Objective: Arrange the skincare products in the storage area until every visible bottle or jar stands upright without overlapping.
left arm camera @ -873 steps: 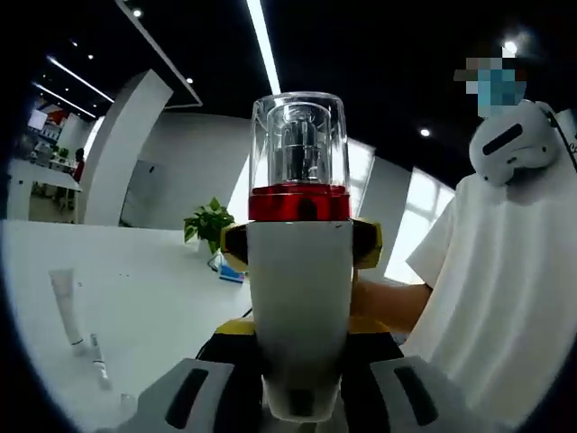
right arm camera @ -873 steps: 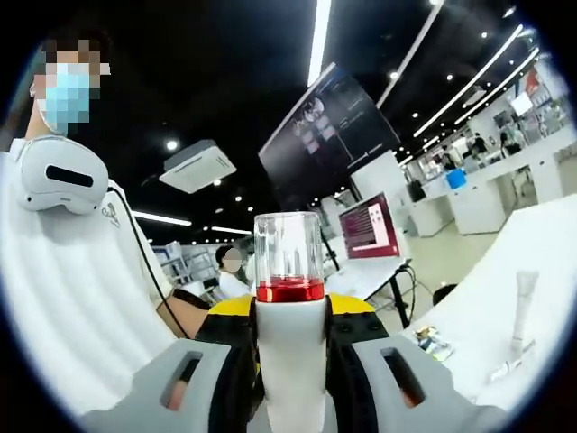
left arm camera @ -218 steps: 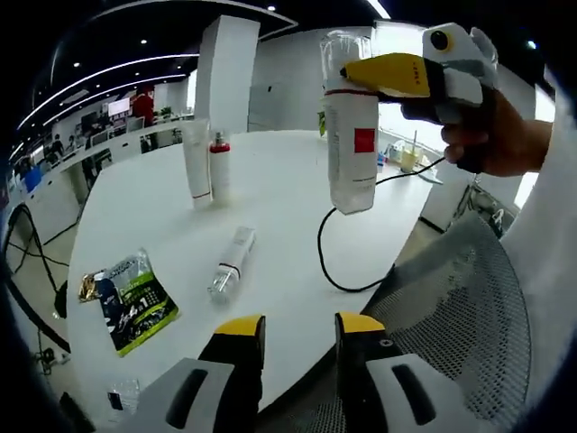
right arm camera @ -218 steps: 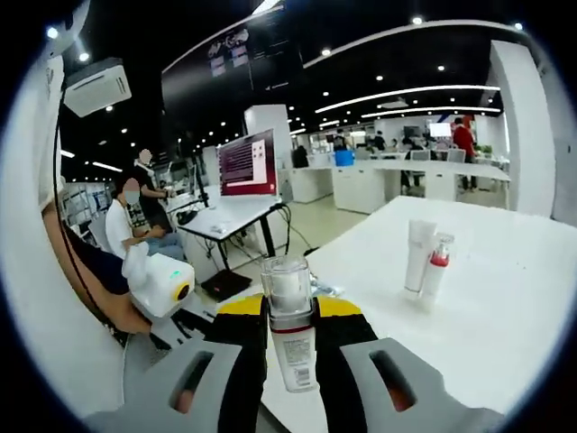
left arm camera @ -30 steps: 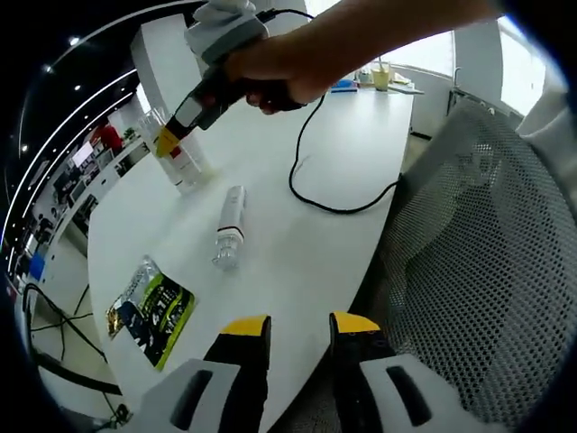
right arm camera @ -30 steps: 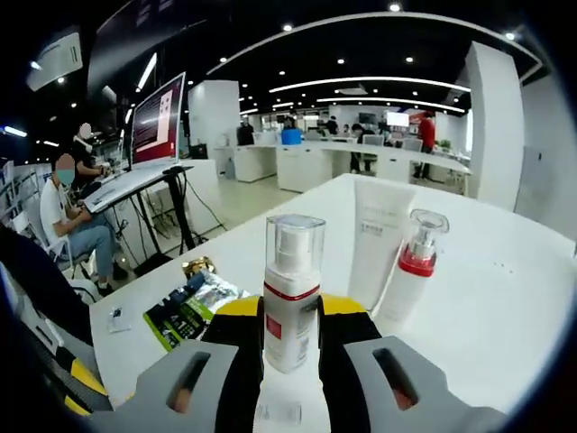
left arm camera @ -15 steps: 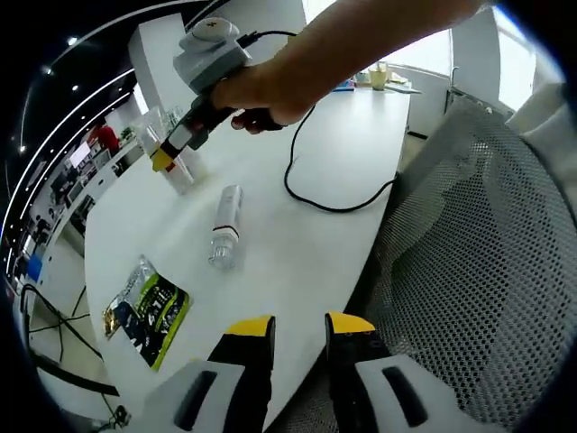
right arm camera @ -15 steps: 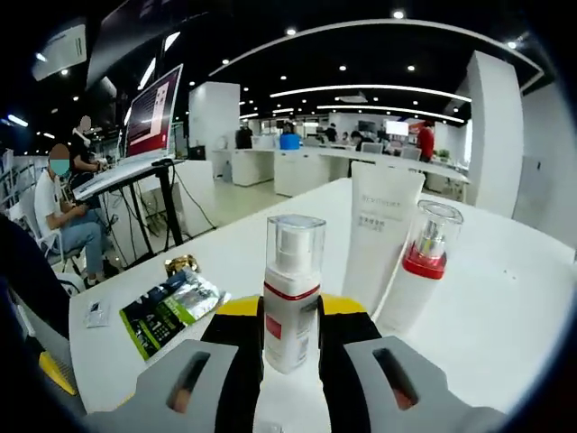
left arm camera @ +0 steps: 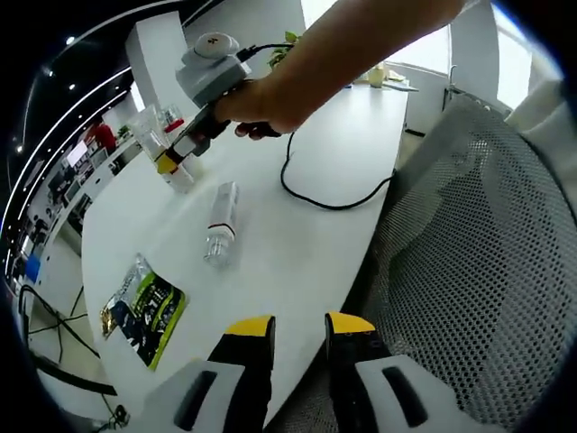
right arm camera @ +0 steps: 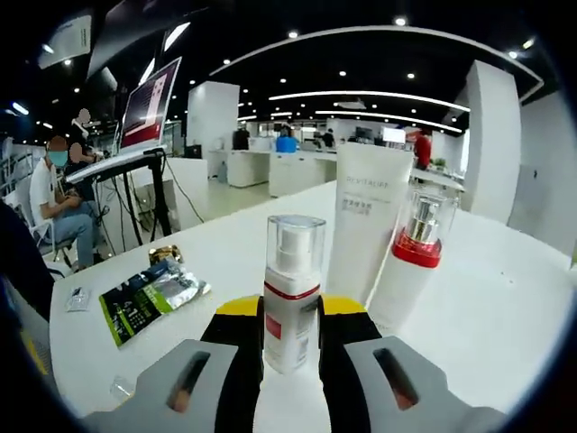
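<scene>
1. A pump bottle (right arm camera: 292, 293) is clamped upright between the right gripper (right arm camera: 290, 338) fingers, beside a standing white tube (right arm camera: 373, 225) and red-collared bottle (right arm camera: 410, 257).
2. The left gripper (left arm camera: 298, 336) fingers are narrowly parted, empty.
3. One clear bottle (left arm camera: 220, 223) is seen lying on the counter (left arm camera: 297, 234), not yet stood up.

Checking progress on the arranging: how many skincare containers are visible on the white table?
4. White pump bottle with clear cap, upright in the right gripper; tall white tube and red-collared pump bottle upright behind it; clear-capped bottle lying down nearer the table edge.

Glossy white table (right arm camera: 505, 298), clear-capped plastic bottle (right arm camera: 290, 293) (smooth), mesh chair (left arm camera: 478, 271)
</scene>
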`<state>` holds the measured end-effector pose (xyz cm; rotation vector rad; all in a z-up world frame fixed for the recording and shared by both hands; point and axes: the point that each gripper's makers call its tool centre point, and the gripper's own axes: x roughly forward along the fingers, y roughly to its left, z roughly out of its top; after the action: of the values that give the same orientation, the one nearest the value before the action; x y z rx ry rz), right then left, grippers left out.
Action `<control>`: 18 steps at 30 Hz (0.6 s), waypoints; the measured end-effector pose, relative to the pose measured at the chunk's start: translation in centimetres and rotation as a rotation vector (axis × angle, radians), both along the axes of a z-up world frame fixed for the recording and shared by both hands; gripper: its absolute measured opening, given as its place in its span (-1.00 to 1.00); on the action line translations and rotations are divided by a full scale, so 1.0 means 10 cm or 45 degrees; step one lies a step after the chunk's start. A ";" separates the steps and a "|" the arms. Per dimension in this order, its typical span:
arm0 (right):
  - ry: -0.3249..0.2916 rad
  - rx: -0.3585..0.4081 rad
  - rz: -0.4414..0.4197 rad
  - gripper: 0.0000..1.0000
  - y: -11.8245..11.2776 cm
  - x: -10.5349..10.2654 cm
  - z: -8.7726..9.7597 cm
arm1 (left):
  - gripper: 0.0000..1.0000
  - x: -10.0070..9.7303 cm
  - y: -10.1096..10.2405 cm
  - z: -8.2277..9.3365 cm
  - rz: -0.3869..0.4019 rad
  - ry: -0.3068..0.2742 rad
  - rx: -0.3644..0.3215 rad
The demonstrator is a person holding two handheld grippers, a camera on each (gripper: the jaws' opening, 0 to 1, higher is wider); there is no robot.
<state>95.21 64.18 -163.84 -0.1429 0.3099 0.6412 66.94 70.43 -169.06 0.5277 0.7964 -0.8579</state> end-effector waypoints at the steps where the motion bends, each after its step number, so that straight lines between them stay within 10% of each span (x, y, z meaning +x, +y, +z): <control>1: -0.002 0.004 0.001 -0.61 0.00 0.01 -0.01 | -0.55 0.00 0.01 0.00 0.005 0.003 0.002; 18: -0.044 -0.026 0.011 -0.61 -0.03 0.13 -0.13 | -0.55 0.00 0.03 -0.04 0.017 0.012 0.025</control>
<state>96.54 63.88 -165.12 -0.1743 0.2829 0.6433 66.94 70.75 -169.42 0.5356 0.8164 -0.8414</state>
